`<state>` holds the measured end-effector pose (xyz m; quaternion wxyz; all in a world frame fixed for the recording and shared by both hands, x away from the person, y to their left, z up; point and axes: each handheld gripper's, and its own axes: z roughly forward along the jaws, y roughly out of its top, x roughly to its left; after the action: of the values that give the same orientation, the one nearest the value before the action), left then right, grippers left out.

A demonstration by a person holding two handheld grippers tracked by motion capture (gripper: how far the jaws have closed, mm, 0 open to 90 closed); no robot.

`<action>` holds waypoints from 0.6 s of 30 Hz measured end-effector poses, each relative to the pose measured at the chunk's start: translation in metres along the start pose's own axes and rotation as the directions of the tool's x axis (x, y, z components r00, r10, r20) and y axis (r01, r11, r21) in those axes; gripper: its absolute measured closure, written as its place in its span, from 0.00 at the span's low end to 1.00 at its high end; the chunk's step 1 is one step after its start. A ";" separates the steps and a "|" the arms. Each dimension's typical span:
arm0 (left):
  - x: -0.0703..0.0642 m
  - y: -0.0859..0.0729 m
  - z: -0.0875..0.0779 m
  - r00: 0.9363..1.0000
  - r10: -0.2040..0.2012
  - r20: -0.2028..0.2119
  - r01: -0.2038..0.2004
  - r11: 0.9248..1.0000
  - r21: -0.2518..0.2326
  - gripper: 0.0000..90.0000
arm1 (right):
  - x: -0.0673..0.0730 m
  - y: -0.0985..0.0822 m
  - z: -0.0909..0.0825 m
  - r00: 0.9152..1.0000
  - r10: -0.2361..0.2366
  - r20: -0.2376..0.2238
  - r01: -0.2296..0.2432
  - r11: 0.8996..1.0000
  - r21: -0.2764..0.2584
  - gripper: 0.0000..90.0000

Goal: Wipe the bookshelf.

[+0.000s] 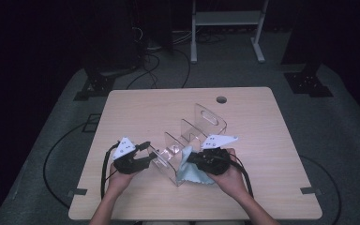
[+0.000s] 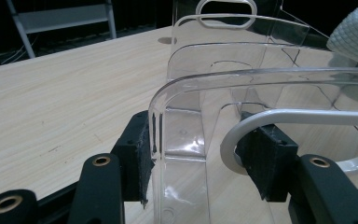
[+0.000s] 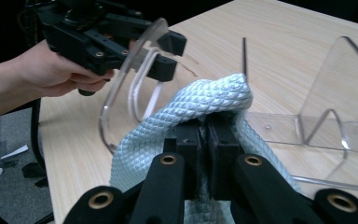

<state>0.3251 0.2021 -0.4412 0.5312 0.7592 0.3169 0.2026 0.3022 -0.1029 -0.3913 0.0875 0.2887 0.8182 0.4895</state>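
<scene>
A clear acrylic rack [image 1: 201, 123] with several upright dividers lies across the middle of the wooden table [image 1: 136, 110]. My left gripper [image 1: 150, 157] is shut on the rack's near end wall. In the left gripper view the pads [image 2: 142, 154] press that curved clear wall [image 2: 182, 135] from both sides. My right gripper [image 1: 191, 159] is shut on a light blue quilted cloth [image 1: 193, 172], which drapes over its jaws [image 3: 200, 100] and rests against the rack's near side. The right gripper view also shows the left gripper [image 3: 165, 53] and the rack's dividers [image 3: 335, 93]. The cloth's edge [image 2: 354, 35] peeks in beyond the rack.
A round cable hole [image 1: 221, 100] sits near the table's far edge. Beyond the table stand a white metal frame [image 1: 227, 18] and dark equipment with cables on the floor [image 1: 154, 61]. Bare tabletop lies to the left and right of the rack.
</scene>
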 end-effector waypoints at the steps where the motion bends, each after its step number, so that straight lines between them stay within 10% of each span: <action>1: 0.000 0.000 0.000 1.000 0.000 -0.001 0.000 1.000 0.001 0.52 | 0.002 0.000 0.001 1.000 0.002 -0.008 -0.002 1.000 0.000 0.94; 11: 0.000 0.000 0.000 1.000 0.008 -0.003 -0.008 1.000 0.005 0.52 | 0.020 0.001 0.009 0.996 -0.016 -0.084 0.017 1.000 0.013 0.94; 18: 0.001 0.000 0.000 1.000 -0.002 0.000 0.002 1.000 0.003 0.52 | -0.004 0.003 -0.004 1.000 -0.002 0.023 0.001 1.000 0.023 0.94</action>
<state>0.3260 0.2025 -0.4411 0.5302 0.7597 0.3179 0.2017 0.3050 -0.1078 -0.3875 0.0938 0.2946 0.8230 0.4766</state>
